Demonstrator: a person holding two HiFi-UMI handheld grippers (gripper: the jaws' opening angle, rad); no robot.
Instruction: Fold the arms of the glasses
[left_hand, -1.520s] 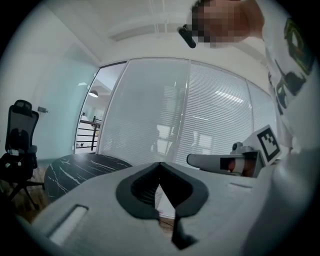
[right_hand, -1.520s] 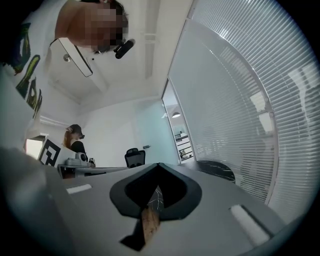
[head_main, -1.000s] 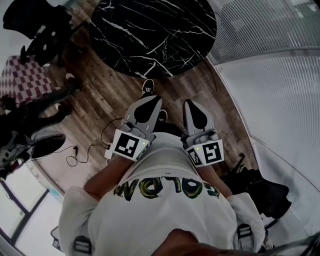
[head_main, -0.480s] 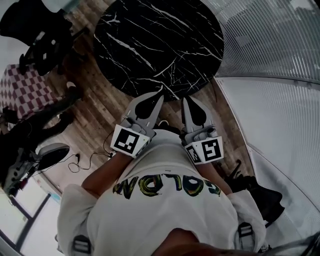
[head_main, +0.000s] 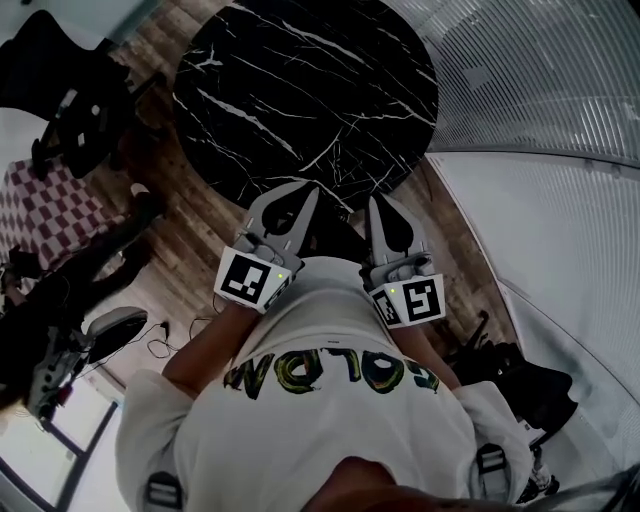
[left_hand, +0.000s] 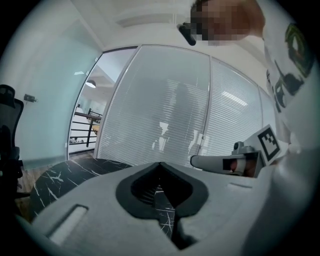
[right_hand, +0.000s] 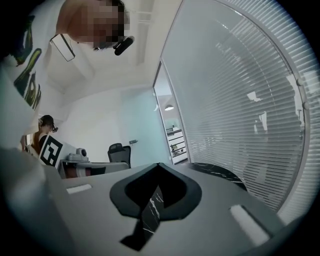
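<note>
The folding has not begun. The left gripper (head_main: 305, 192) and the right gripper (head_main: 382, 203) both have their jaws shut tight, with nothing in them. No glasses show in any view, not even on the round black marble desk (head_main: 300, 90). Next, I think the person must find the glasses and open the jaws. A second ago the grippers were over the wooden floor (head_main: 190, 215). Now their tips reach the desk's edge.
</note>
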